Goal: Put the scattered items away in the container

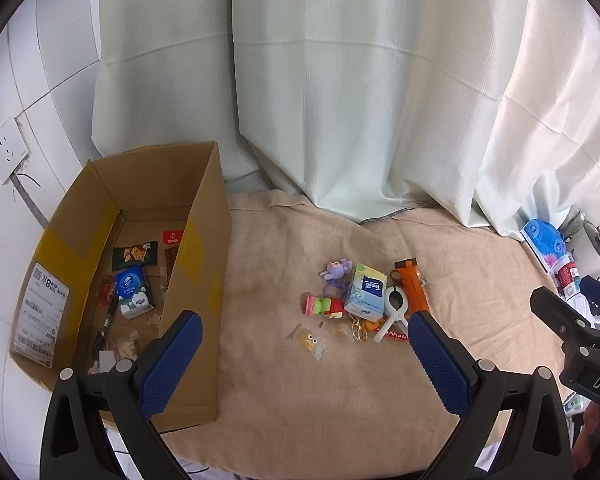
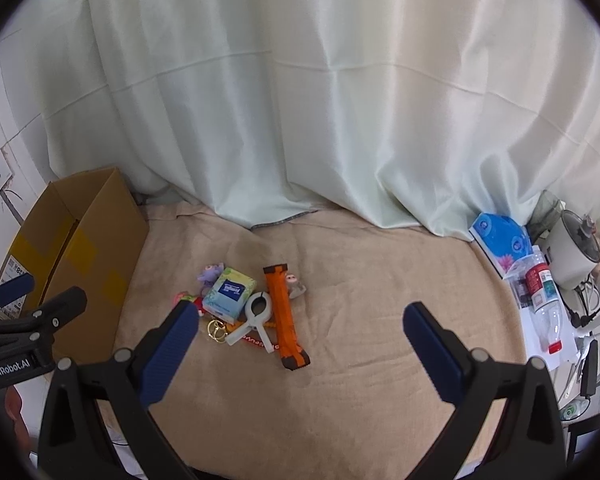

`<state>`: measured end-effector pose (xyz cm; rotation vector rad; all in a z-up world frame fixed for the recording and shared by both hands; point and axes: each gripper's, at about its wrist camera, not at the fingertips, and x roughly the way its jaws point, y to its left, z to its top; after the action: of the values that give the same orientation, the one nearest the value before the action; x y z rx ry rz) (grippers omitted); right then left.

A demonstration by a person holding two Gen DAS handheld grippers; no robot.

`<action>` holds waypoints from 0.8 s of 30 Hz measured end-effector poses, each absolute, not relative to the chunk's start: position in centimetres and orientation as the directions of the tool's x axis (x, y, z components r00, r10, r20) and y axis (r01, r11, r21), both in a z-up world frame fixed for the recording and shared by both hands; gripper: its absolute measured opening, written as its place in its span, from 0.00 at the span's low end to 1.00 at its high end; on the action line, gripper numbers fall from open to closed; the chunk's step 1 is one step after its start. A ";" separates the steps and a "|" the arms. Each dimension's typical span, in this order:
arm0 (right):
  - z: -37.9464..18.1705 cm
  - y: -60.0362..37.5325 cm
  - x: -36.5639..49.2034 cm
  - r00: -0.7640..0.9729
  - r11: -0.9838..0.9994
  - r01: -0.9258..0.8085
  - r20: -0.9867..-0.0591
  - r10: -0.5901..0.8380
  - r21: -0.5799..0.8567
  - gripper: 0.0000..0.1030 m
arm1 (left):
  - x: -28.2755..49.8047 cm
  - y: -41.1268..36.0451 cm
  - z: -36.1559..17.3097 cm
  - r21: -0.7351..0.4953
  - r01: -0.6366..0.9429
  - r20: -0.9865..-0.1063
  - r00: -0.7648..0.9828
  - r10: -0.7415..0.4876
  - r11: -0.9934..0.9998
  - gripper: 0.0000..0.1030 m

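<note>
On the beige cloth: one cluster of loose items lies ahead of you, right of the box.
Cloth: your beige fabric sheet [image 1: 340, 380] covers the work surface, with pale green curtains [image 1: 340, 80] hanging at the far edge.
Container: one open brown cardboard box [image 1: 204, 264] with yellow tape stands at the left, its near right wall just beyond your left gripper's left finger.
Already in the box: one blue and white tissue pack [image 1: 134, 290], one dark green snack packet [image 1: 134, 254], one black pen [image 1: 106, 322], and a few small wrappers too small to count.
Loose, count one each: a green Tempo tissue pack [image 2: 230, 292], a white plastic clip [image 2: 252, 318], a long orange and black tool [image 2: 285, 320], a purple toy figure [image 1: 334, 274], a red and green toy figure [image 1: 324, 306], a clear packet with a yellow face [image 1: 310, 342].
Contacts: the white clip lies against the tissue pack and the orange tool; gold key rings [image 2: 217, 330] lie just near of the pack.
Left gripper [image 1: 306, 360]: you hold its two blue pads spread wide, gripping nothing, above the cloth near of the cluster.
Right gripper [image 2: 300, 354]: your two blue pads are likewise spread wide and empty, the orange tool's near end between them.
Right edge clutter: one blue tissue packet [image 2: 500, 240] and one clear bottle with a red cap [image 2: 544, 312].
</note>
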<state>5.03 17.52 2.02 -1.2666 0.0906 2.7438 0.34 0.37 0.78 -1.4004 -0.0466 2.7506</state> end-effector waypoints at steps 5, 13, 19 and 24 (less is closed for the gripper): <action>1.9 17.6 5.0 -0.641 -0.991 -0.134 -0.763 0.082 0.007 1.00 | 0.3 0.3 0.7 -0.051 -0.038 -0.807 -0.587 0.064 -0.998 1.00; 1.9 17.5 5.2 -0.644 -0.991 -0.132 -0.761 0.081 0.006 1.00 | 0.4 0.6 0.6 -0.048 -0.044 -0.808 -0.585 0.064 -0.998 1.00; 1.9 17.5 5.2 -0.642 -0.991 -0.133 -0.762 0.082 0.006 1.00 | 0.6 0.7 0.6 -0.054 -0.045 -0.808 -0.585 0.070 -0.998 1.00; 2.0 17.4 5.1 -0.640 -0.992 -0.128 -0.764 0.078 0.005 1.00 | 0.4 0.7 0.5 -0.046 -0.044 -0.811 -0.582 0.063 -0.998 1.00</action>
<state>5.10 17.44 1.99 -1.2741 0.0893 2.7450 0.44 0.74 0.50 -1.4058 -0.0331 2.7420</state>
